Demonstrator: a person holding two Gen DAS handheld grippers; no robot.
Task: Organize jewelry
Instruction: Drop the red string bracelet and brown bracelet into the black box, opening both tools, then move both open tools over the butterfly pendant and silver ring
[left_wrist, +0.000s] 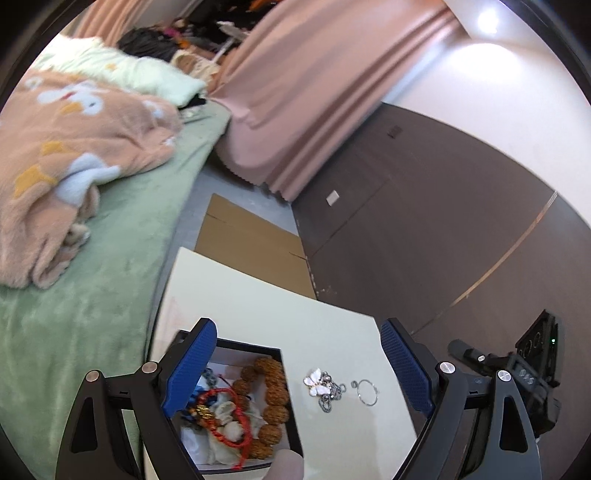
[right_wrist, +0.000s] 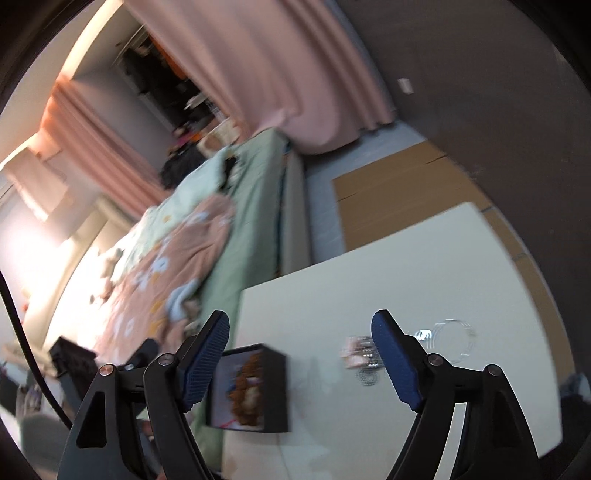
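Note:
A black jewelry box lies on the cream table, holding a brown bead bracelet, a red cord bracelet and other pieces. Right of it lie a white butterfly piece with a silver chain and a thin silver ring. My left gripper hangs open above them, nothing between its blue pads. In the blurred right wrist view my right gripper is open and empty above the table, with the box at lower left and the butterfly piece and ring at right.
A bed with a green sheet and a peach blanket runs along the table's left side. Flat cardboard lies on the floor beyond the table. Pink curtains and a brown wall panel stand behind. The right gripper's body shows at right.

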